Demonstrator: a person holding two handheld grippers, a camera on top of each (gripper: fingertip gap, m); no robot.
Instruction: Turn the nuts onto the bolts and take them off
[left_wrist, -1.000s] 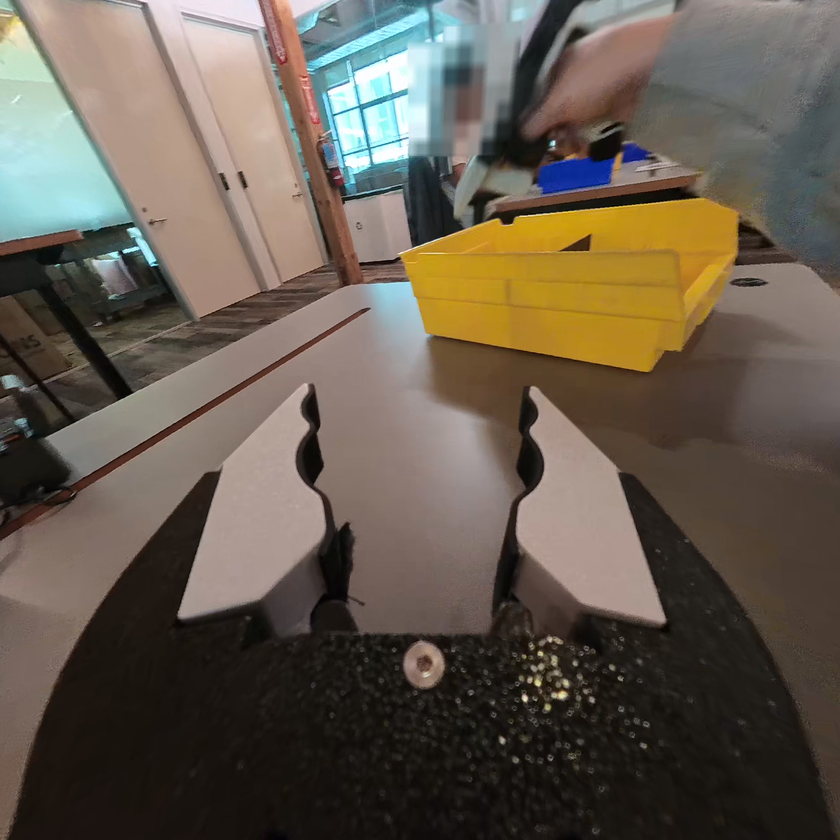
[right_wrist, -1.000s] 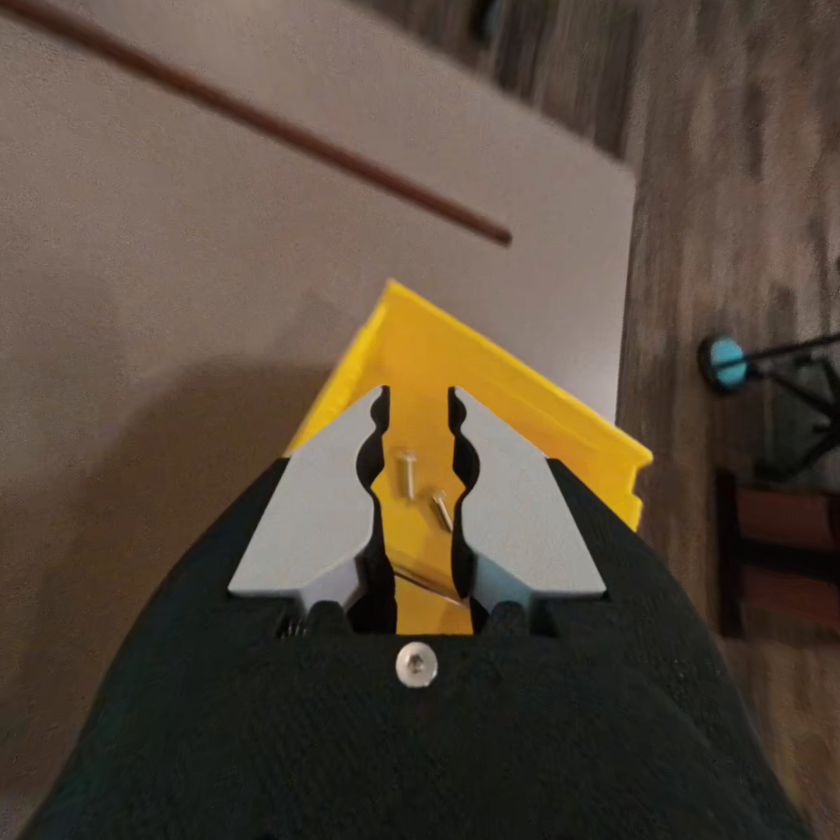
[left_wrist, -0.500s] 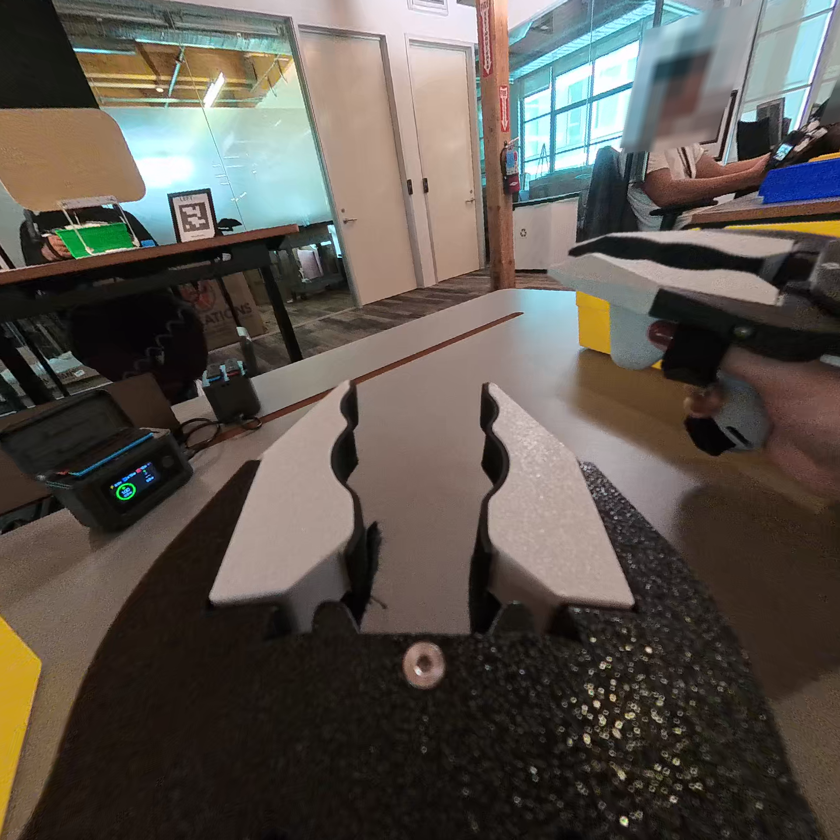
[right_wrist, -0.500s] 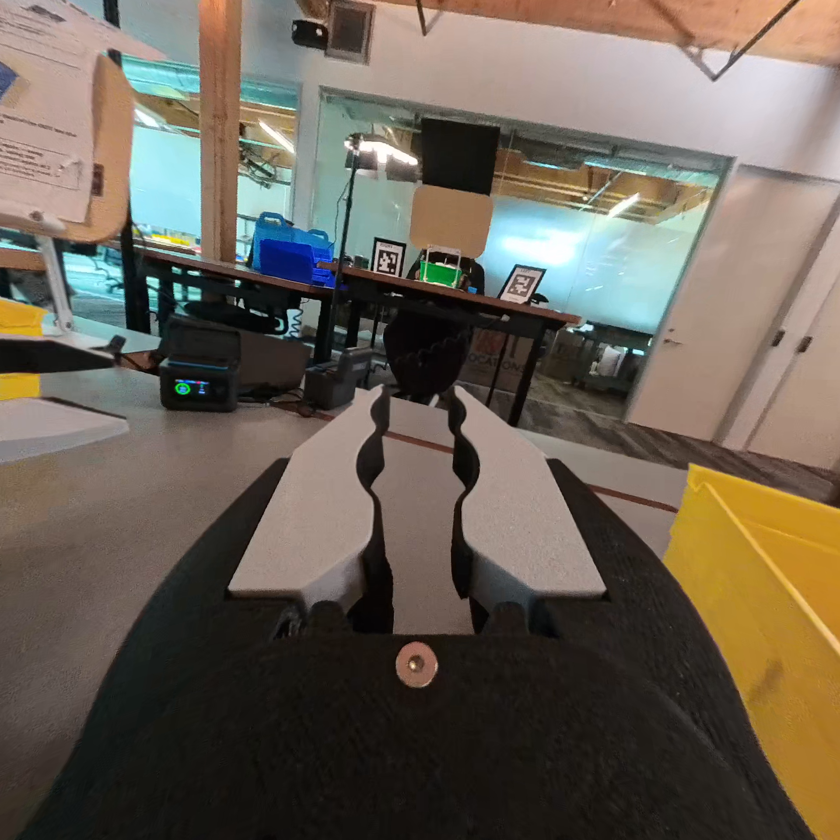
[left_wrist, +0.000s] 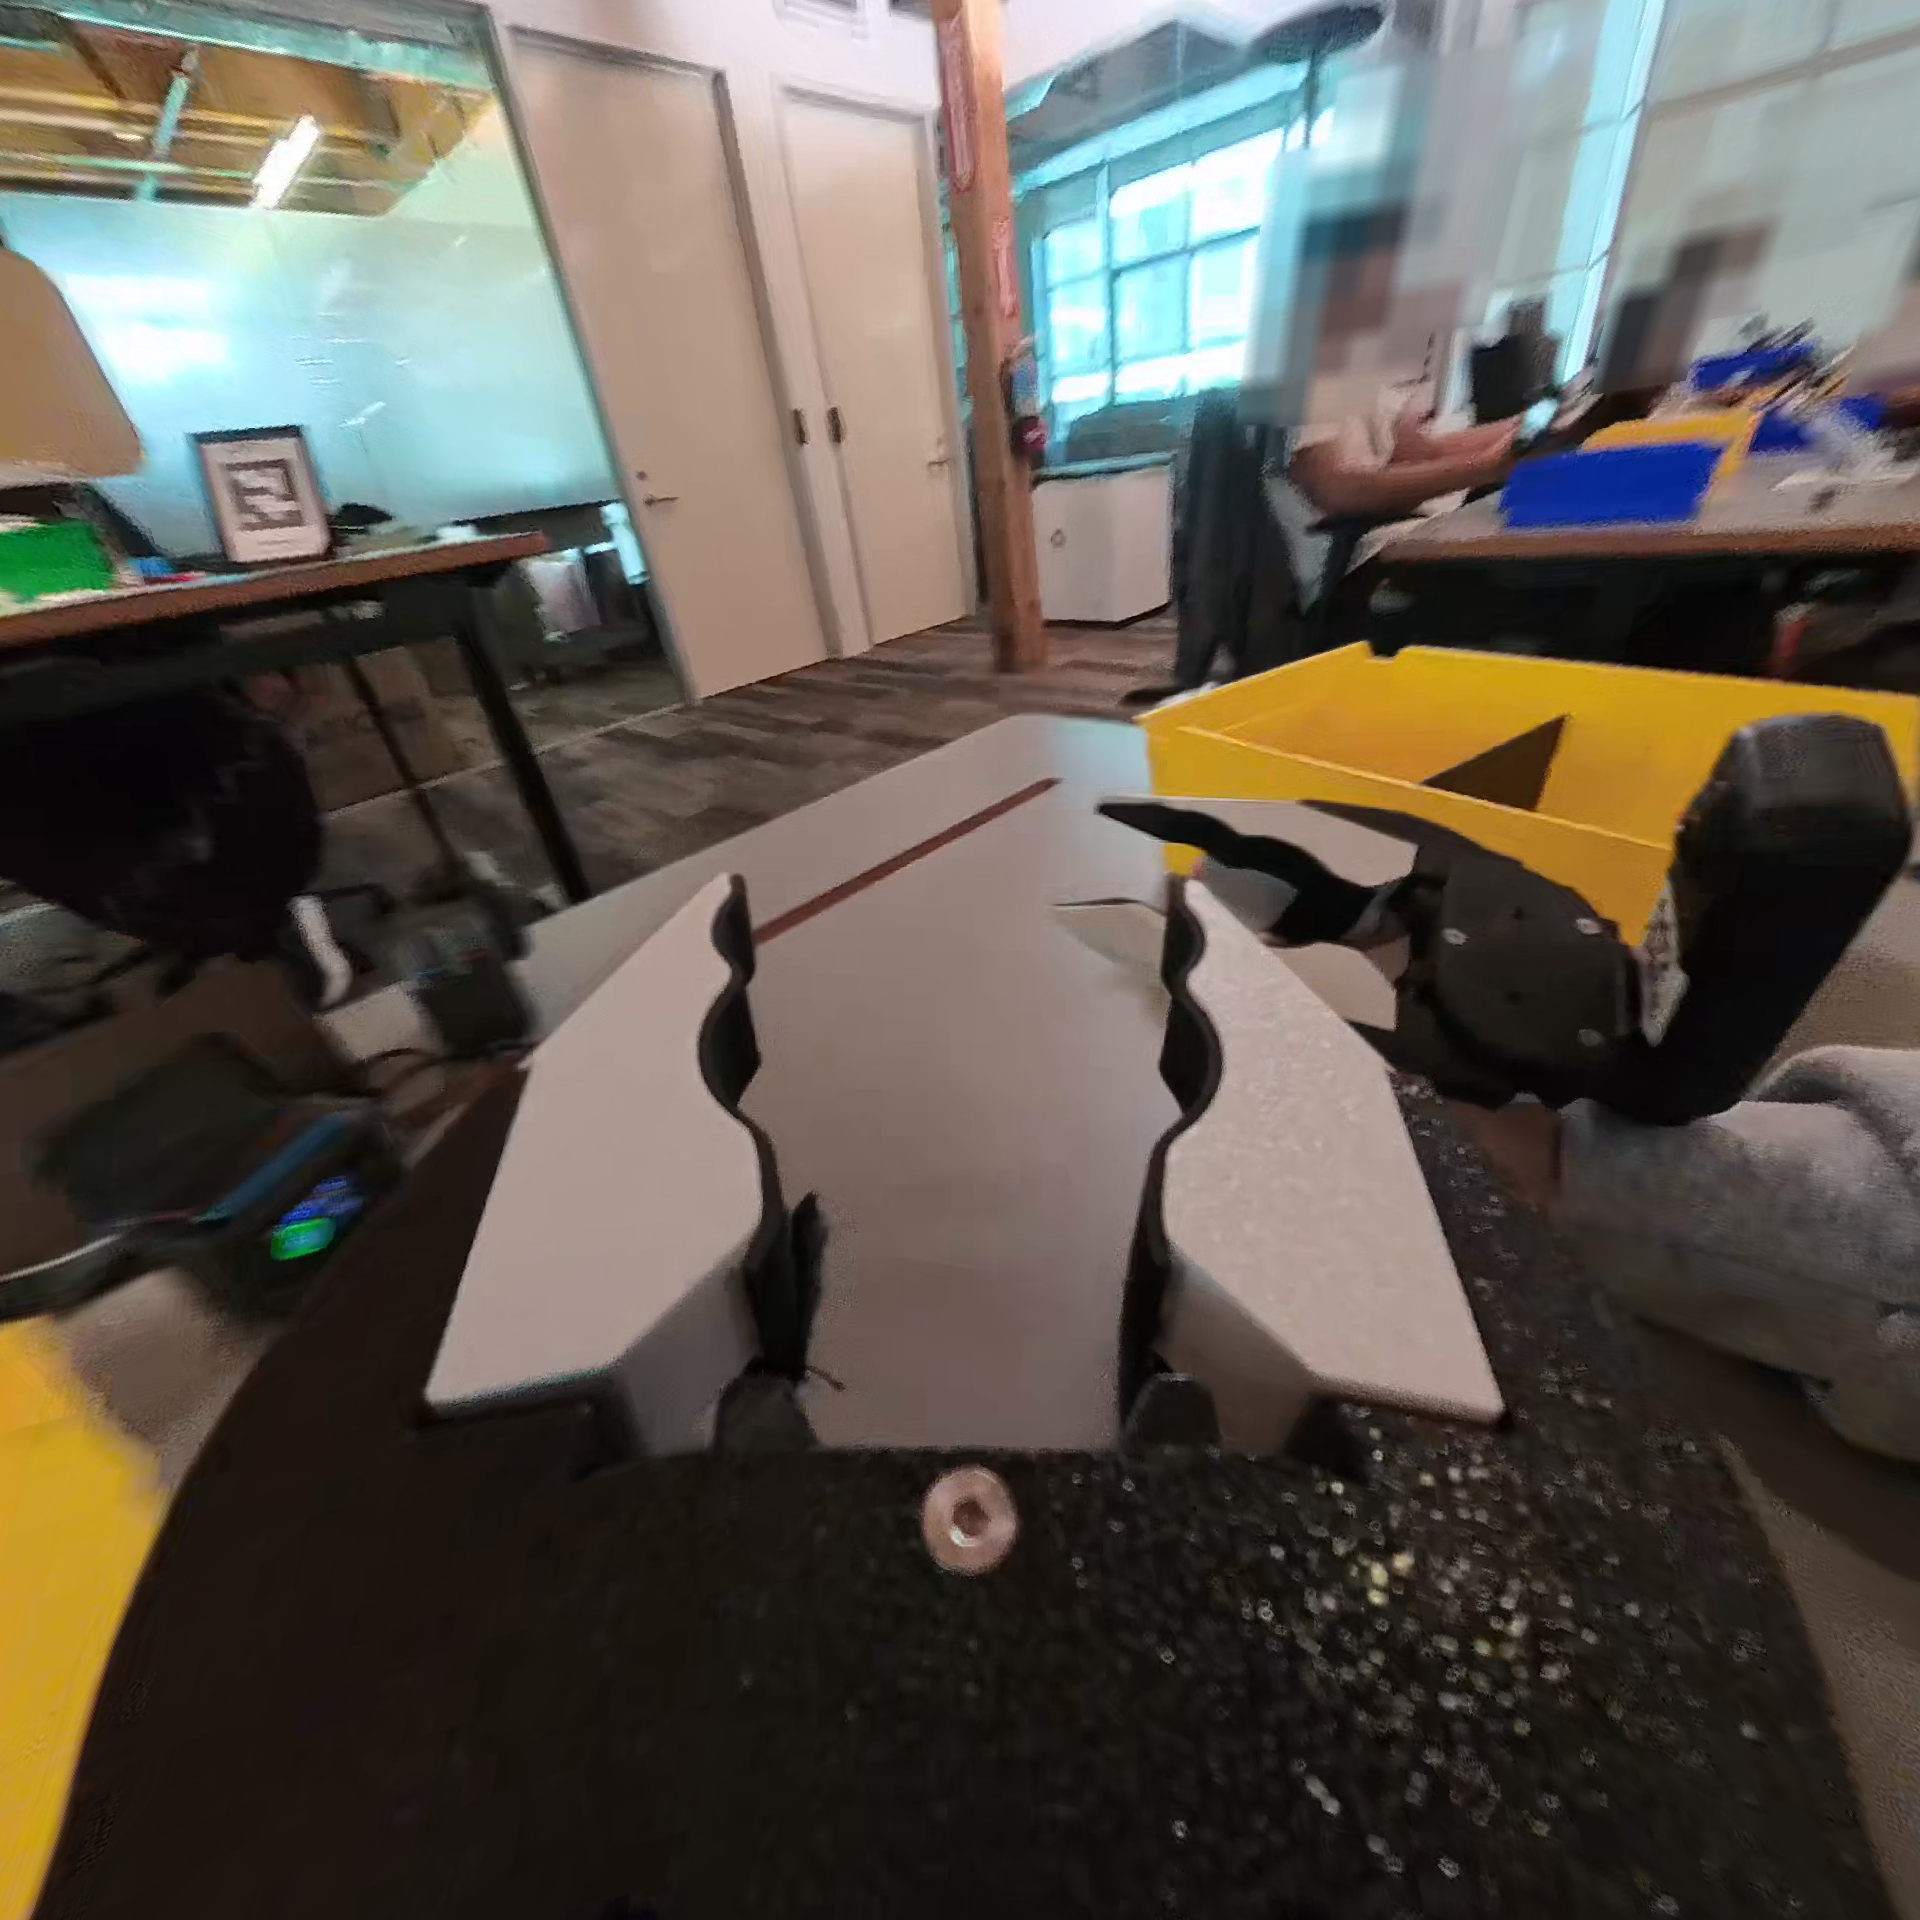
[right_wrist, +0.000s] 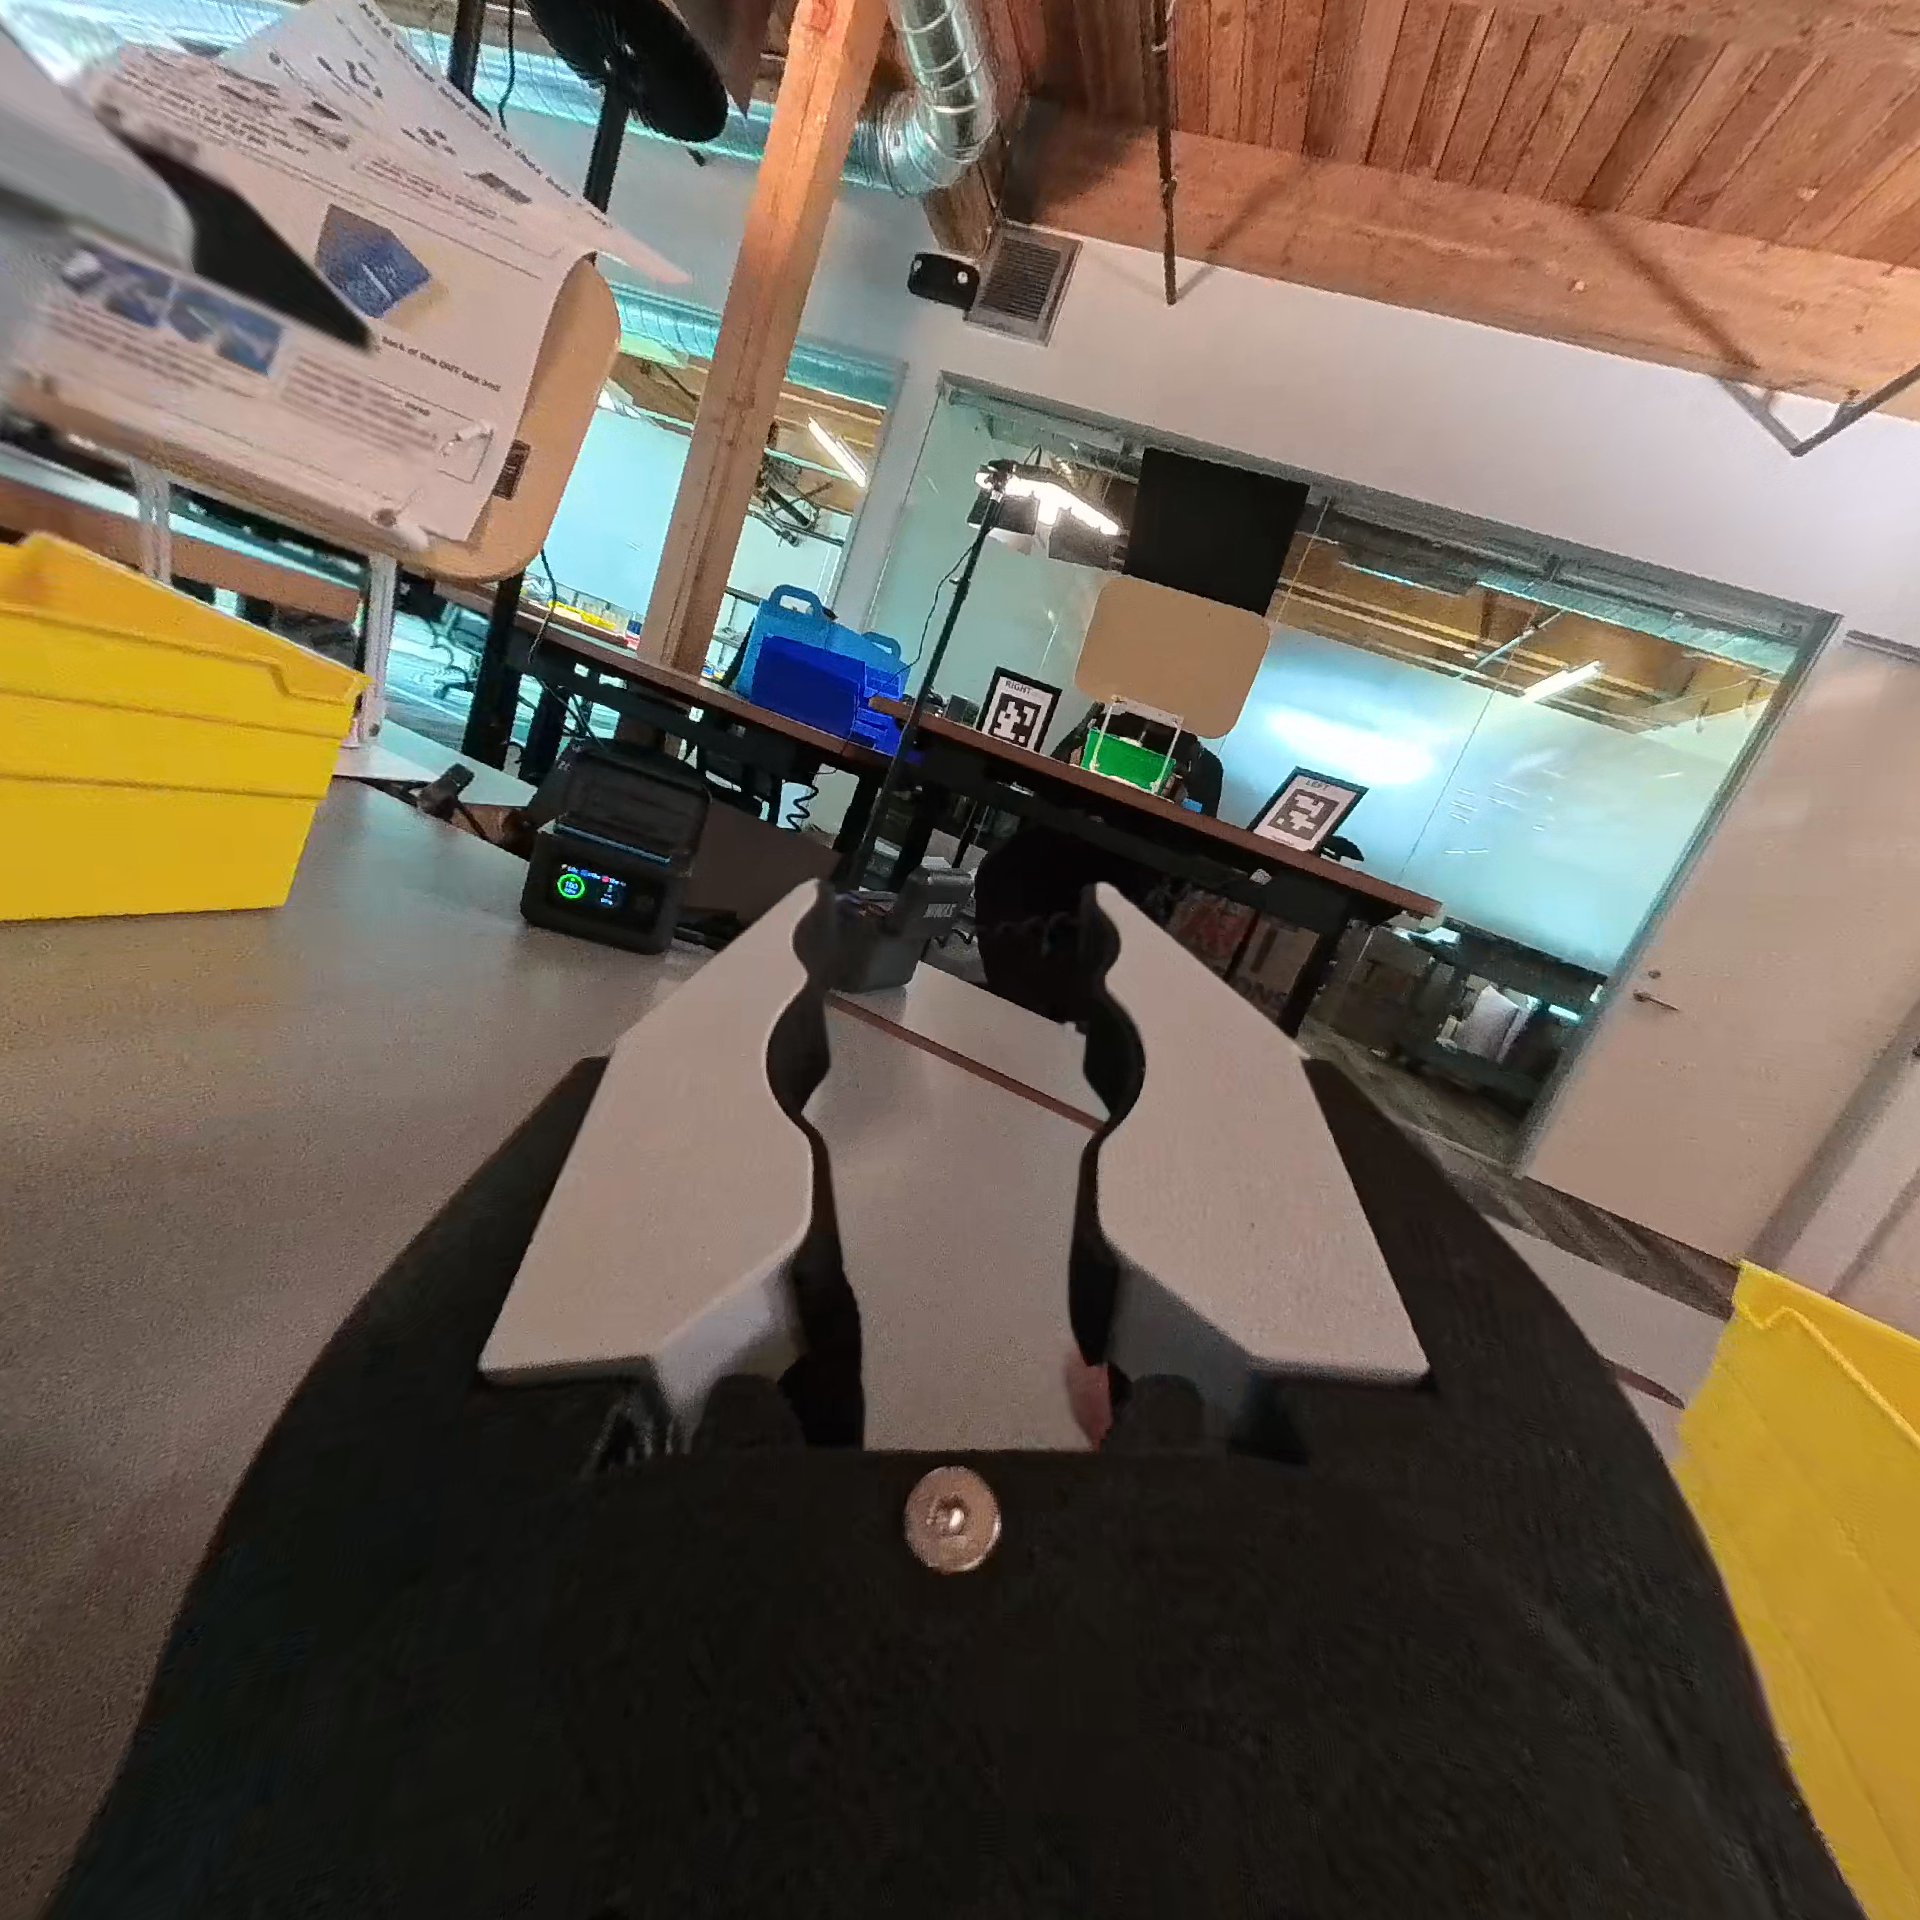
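Your left tool (left_wrist: 951, 925) and right tool (right_wrist: 956, 914) both hover empty over the grey worktop (left_wrist: 935, 1122), fingers spread, likely readying a pick. No nuts or bolts show; they may lie hidden inside the yellow bin (left_wrist: 1455, 800) beside your right tool.

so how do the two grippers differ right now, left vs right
The left gripper has its jaws spread wider than the right gripper. The left points toward the yellow bin by the table's far edge; the right points toward the black power station. Both are open and hold nothing.
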